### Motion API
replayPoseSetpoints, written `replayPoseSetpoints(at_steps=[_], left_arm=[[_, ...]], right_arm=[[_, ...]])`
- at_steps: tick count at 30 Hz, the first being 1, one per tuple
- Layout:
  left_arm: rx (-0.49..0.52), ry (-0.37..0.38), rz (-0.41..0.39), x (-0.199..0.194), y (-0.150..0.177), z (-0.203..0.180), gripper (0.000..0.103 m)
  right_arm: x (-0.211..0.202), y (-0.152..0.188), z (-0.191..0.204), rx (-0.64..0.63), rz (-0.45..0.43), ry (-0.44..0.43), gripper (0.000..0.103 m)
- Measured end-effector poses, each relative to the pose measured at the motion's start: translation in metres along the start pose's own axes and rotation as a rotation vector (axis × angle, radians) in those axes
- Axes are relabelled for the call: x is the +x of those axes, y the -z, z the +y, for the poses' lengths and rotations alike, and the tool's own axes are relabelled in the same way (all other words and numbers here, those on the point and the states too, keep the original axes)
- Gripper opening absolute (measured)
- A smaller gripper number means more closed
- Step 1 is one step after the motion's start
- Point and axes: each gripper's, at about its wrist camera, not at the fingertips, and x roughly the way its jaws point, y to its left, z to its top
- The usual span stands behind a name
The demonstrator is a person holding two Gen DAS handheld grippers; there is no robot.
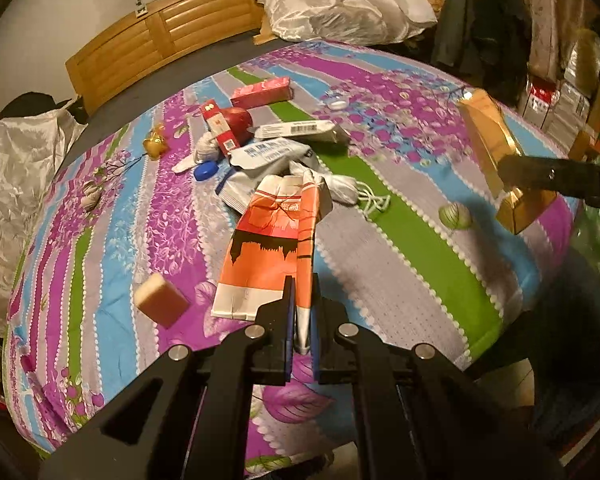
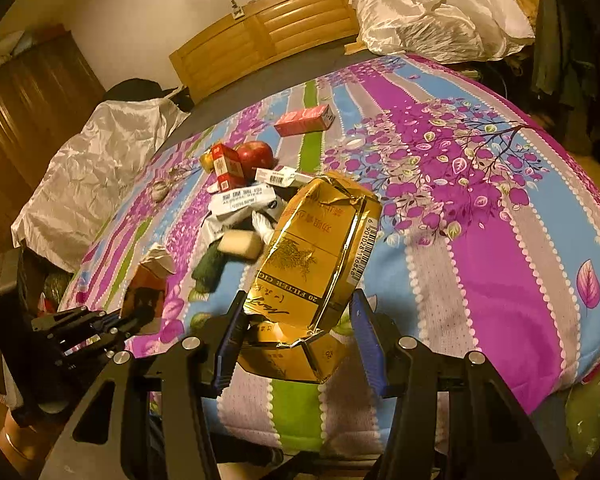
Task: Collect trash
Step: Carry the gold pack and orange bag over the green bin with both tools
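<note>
Orange-and-white paper carton (image 1: 276,248), flattened and creased, printed with a dark skyline band; long axis running from 6 toward 12 o'clock in the left wrist view, far end tipped slightly toward 1 o'clock; near edge pinched between the closed jaws of the left gripper (image 1: 302,312), remainder lying on the striped purple, blue, green and grey bedspread (image 1: 420,264)

Gold foil cigarette carton (image 2: 320,256), crumpled, barcode along its 3 o'clock edge, lettering seen upside down; long axis from 6 to 12 o'clock in the right wrist view, far end leaning toward 1 o'clock; torn near flap hanging below at 6 o'clock; held between the half-spread jaws of the right gripper (image 2: 300,332), blue pads against either side, carton lifted clear of the bedspread

Same gold carton at 3 o'clock in the left wrist view, tilted, with the dark right gripper across it

Beyond the orange carton at 12 o'clock: heap of white packets (image 1: 268,152), red box (image 1: 218,124), red apple (image 1: 238,118), pink box (image 1: 262,92); beige block (image 1: 162,300) at 9 o'clock of the left jaws; wooden headboard (image 1: 160,36) at 11 o'clock
</note>
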Motion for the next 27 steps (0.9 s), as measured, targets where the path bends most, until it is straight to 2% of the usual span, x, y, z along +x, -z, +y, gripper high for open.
replayPoseSetpoints(at_steps=[7,12,20,27], left_arm=[[-0.01,0.014,-0.006,-0.001,0.0,-0.01,0.005],[0.002,0.027,-0.008,-0.003,-0.001,-0.018,0.005],[0.062,0.067,0.001,0.001,-0.006,-0.045,0.005],[0.148,0.124,-0.02,0.002,-0.029,-0.088,0.005]], right_arm=[[-0.007,0.004,0.004,-0.028,-0.005,0.007,0.053],[-0.022,0.0,0.006,-0.075,-0.044,0.033,0.053],[-0.05,0.001,-0.01,-0.098,-0.089,0.083,0.053],[-0.073,0.018,-0.037,-0.09,-0.122,0.158,0.053]])
